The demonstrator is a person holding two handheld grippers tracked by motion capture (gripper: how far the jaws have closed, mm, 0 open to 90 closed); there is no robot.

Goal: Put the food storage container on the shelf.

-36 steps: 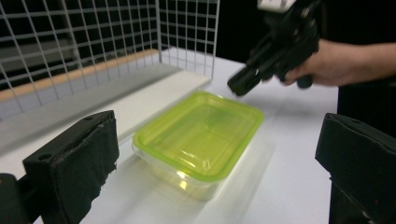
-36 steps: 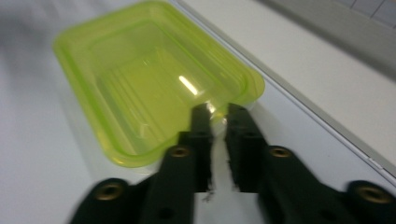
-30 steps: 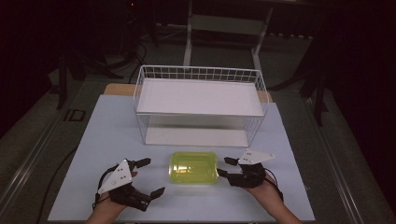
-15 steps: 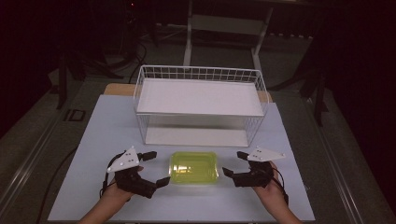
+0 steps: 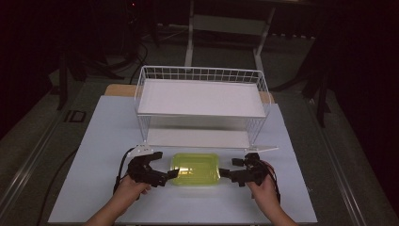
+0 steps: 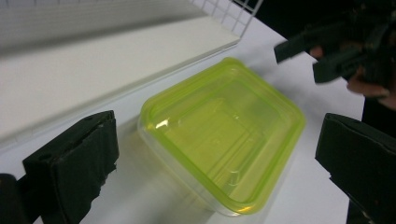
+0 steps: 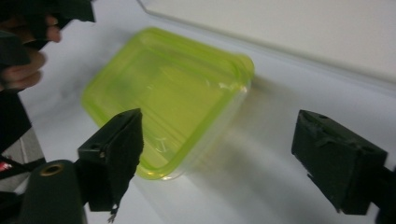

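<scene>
From the high view, the translucent yellow-green plastic container with its lid on [image 5: 195,169] sat low in the middle of the frame on the white bench [image 5: 94,141], just in front of the white wire two-tier shelf rack [image 5: 202,101]. The left gripper [image 5: 168,165] was at its left end and the right gripper [image 5: 227,169] at its right end, both with jaws spread and both very close to the box. Couldn't tell from up there whether they were actually touching it. My guess is the two came in from opposite ends so the box could be lifted level with both hands.

In the left gripper view, the container [image 6: 219,135] filled the centre, its near corner sitting between the two wide-apart black jaws, nothing pinched. The rack's lower shelf [image 6: 93,79] ran across the upper left, and the other gripper [image 6: 327,53] showed in the upper right, also spread.

In the right gripper view, same story mirrored: container [image 7: 163,93] in the centre-left, its edge in front of the gap between jaws held wide, no contact I could make out. A hand [image 7: 28,65] with the other gripper sat at the upper left edge.
</scene>
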